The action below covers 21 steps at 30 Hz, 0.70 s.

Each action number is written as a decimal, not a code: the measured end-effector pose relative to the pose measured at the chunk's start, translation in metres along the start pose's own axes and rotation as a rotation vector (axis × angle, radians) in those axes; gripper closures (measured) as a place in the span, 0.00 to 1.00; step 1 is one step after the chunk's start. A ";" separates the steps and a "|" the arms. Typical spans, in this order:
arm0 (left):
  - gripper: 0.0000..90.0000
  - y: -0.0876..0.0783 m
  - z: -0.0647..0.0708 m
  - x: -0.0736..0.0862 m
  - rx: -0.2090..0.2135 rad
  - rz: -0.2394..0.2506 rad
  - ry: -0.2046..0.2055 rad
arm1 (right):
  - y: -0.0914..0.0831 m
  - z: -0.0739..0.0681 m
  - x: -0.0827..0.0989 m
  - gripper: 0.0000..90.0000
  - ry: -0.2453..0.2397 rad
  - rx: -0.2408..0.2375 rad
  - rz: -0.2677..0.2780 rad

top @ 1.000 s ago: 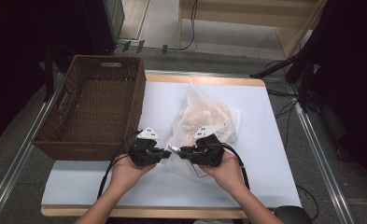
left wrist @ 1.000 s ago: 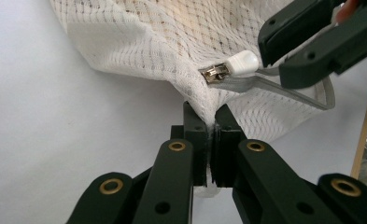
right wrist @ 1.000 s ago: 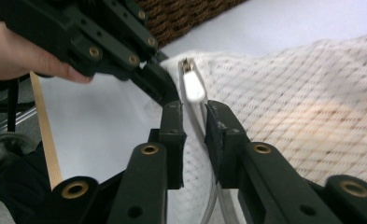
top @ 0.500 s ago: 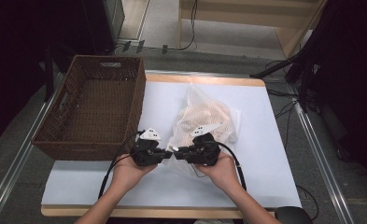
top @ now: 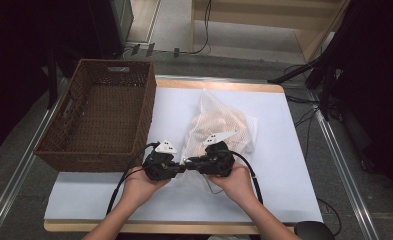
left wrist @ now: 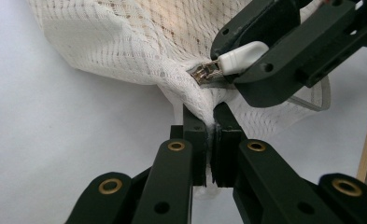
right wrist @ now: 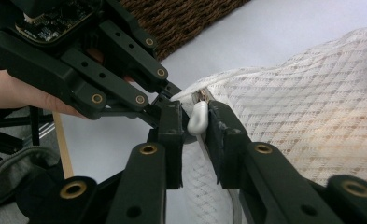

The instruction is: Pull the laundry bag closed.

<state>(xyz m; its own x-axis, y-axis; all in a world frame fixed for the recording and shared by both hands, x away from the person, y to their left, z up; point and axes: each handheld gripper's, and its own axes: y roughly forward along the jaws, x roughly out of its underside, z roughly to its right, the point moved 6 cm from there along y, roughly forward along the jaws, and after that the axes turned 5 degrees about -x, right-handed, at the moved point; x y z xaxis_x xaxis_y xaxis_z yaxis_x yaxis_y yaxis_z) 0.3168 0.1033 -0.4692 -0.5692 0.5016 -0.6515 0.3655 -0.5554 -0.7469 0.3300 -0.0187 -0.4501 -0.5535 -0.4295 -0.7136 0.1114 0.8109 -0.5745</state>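
We pin the mesh bag's (top: 219, 132) corner with the left gripper (left wrist: 209, 140) while the right gripper's (right wrist: 196, 122) jaws, just closing, clamp its zipper pull (right wrist: 197, 117), ready to unzip.

From my seat the high view is evenly lit from overhead: the white table (top: 284, 150) reads bright and flat, while the room past its far edge and both sides falls to near black. Shadows are soft; I see only a faint one under the wicker basket (top: 104, 120) along the table's left edge. That view is grainy and a little soft, so fine texture in the mesh bag (top: 224, 127) smears. The left gripper view is crisp on the mesh and the zipper pull (left wrist: 242, 56), with the near black links blurred. In the right gripper view the bag glows slightly overexposed at right, and the lower corners are dark and unfocused.
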 end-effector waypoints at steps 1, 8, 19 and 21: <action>0.97 0.000 0.000 0.000 0.001 -0.002 0.000 | 0.000 0.000 0.000 0.88 0.001 -0.002 0.000; 0.97 0.002 0.002 0.001 0.005 0.000 -0.004 | 0.000 0.002 -0.001 0.93 0.009 0.010 0.006; 0.90 -0.001 -0.003 -0.002 0.018 0.015 -0.029 | -0.001 -0.003 -0.003 0.97 -0.002 -0.013 -0.005; 0.96 -0.001 -0.003 -0.002 0.029 0.010 -0.028 | -0.001 -0.006 -0.003 0.97 -0.010 -0.005 -0.001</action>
<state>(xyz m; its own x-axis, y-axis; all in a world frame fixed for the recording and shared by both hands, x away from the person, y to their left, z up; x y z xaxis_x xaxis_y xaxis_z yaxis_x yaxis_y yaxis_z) 0.3201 0.1048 -0.4673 -0.5864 0.4774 -0.6544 0.3495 -0.5797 -0.7361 0.3270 -0.0156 -0.4452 -0.5457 -0.4340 -0.7169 0.1064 0.8126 -0.5730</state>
